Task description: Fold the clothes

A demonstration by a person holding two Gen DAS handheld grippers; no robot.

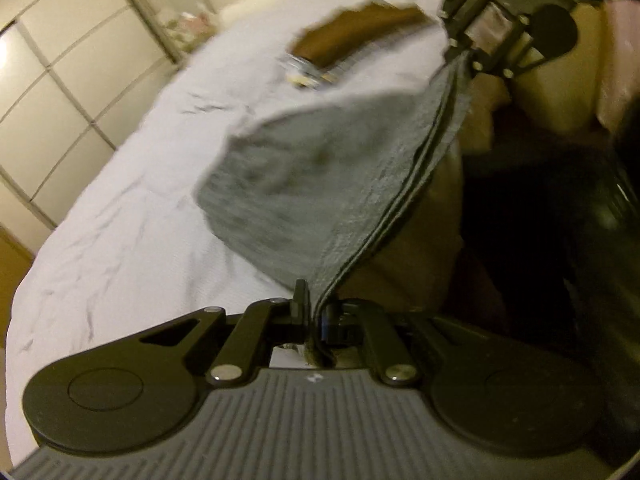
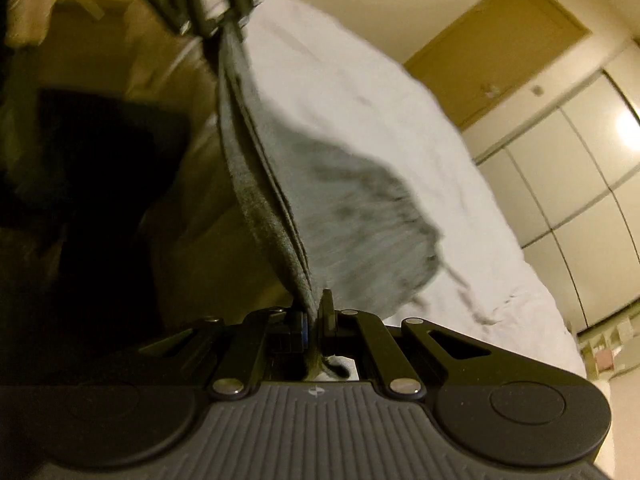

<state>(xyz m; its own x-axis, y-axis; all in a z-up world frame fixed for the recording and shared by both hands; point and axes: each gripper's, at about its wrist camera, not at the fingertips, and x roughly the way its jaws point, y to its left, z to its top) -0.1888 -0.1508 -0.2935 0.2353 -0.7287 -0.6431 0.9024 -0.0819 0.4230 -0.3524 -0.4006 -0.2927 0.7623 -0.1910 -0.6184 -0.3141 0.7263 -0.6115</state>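
A grey knit garment [image 1: 320, 184] hangs stretched in the air between my two grippers, above a bed with a white sheet [image 1: 120, 220]. My left gripper [image 1: 316, 312] is shut on one end of its folded edge. The right gripper [image 1: 460, 50] shows at the top of the left wrist view, clamped on the far end. In the right wrist view the same grey garment [image 2: 340, 208] sags toward the bed, my right gripper [image 2: 314, 312] is shut on it, and the left gripper [image 2: 218, 30] holds the far end at the top.
The white bed sheet [image 2: 400, 120] fills the middle of both views. Pale wardrobe doors [image 1: 52, 80] stand beyond the bed, with a brown door [image 2: 500, 52] beside them. A dark shape [image 2: 100, 160] and wooden floor lie below the garment's edge.
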